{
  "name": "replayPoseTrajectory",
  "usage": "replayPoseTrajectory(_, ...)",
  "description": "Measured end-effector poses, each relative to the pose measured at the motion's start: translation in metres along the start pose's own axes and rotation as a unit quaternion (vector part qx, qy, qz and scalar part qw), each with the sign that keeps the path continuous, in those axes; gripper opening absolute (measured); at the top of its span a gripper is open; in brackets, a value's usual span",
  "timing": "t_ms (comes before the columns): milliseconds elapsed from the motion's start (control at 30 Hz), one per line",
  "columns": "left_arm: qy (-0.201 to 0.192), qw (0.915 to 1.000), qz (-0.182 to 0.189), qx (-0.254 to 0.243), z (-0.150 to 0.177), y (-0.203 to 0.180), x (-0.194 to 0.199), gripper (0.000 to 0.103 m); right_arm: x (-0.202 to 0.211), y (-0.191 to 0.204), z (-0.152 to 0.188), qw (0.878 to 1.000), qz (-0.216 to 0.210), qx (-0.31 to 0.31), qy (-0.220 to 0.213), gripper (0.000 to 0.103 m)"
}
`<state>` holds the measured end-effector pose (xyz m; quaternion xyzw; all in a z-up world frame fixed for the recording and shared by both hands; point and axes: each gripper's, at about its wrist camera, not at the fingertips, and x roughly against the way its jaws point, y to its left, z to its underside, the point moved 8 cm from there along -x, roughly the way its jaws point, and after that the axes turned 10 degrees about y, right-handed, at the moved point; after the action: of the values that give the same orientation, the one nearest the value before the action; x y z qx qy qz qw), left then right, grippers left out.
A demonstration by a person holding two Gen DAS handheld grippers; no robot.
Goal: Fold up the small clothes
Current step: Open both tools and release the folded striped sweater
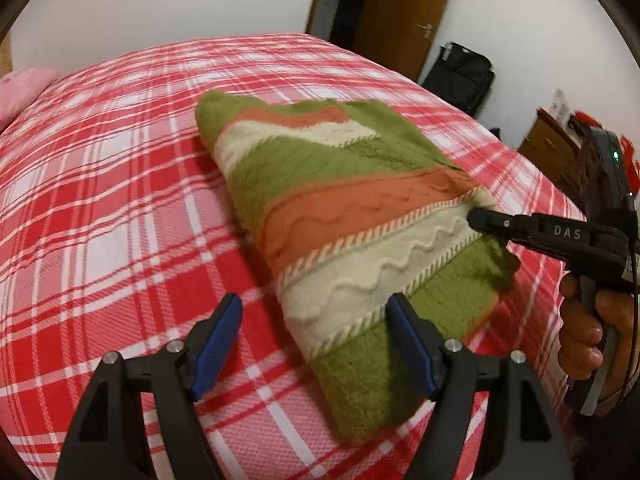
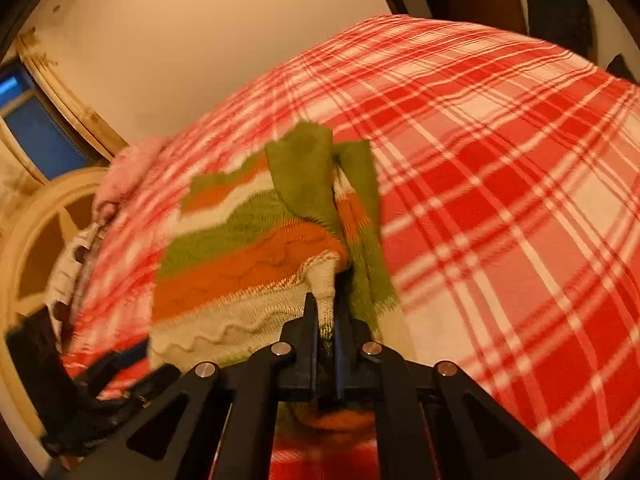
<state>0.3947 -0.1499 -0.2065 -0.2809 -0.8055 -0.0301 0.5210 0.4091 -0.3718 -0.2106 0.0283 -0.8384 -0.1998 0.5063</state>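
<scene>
A small knitted sweater with green, orange and cream stripes lies partly folded on the bed. My left gripper is open, its blue pads spread wide just above the sweater's near edge, holding nothing. My right gripper comes in from the right and pinches the sweater's right edge. In the right wrist view the right gripper is shut on a cream fold of the sweater, lifted slightly off the bed. The left gripper shows dark at lower left.
A red and white plaid bedspread covers the bed. A pink pillow lies at the far left. A wooden door and a black bag stand beyond the bed. A wooden headboard and window lie left.
</scene>
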Motion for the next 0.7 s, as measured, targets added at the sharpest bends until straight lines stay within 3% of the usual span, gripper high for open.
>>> replayPoseTrajectory(167,0.005,0.9999,0.012,0.003,0.003,-0.002,-0.01,0.078,-0.002,-0.001,-0.008,1.0,0.002,-0.006,0.005,0.01)
replayPoseTrajectory(200,0.004,0.9999,0.013,0.004,0.003,-0.001,-0.008,0.078,0.003,0.003,-0.013,1.0,0.021,0.005,-0.004,0.014)
replayPoseTrajectory(233,0.002,0.9999,0.014,0.005,0.004,0.0,-0.005,0.078,0.016,0.006,-0.019,0.997,0.062,0.024,-0.03,0.03)
replayPoseTrajectory(300,-0.004,0.9999,0.013,0.004,0.006,0.002,-0.002,0.079,0.038,0.015,-0.03,0.991,0.1,0.045,-0.082,0.04)
replayPoseTrajectory(367,-0.006,1.0,0.004,0.005,0.006,0.002,-0.003,0.084,0.049,0.037,-0.042,0.99,0.068,0.075,-0.101,0.04)
replayPoseTrajectory(500,-0.001,0.9999,0.001,0.016,0.006,0.003,-0.005,0.085,0.019,0.081,-0.048,0.987,0.007,0.149,-0.054,0.04)
replayPoseTrajectory(567,-0.002,0.9998,-0.004,0.018,0.008,0.003,-0.005,0.086,-0.017,0.072,-0.048,0.987,0.05,0.15,0.0,0.04)
replayPoseTrajectory(633,0.002,0.9996,-0.001,0.028,0.012,0.005,-0.006,0.087,-0.046,0.05,-0.042,0.99,0.059,0.119,0.046,0.038)
replayPoseTrajectory(700,0.005,0.9994,0.006,0.035,0.016,0.007,-0.005,0.088,-0.045,0.04,-0.043,0.991,0.054,0.121,0.022,0.036)
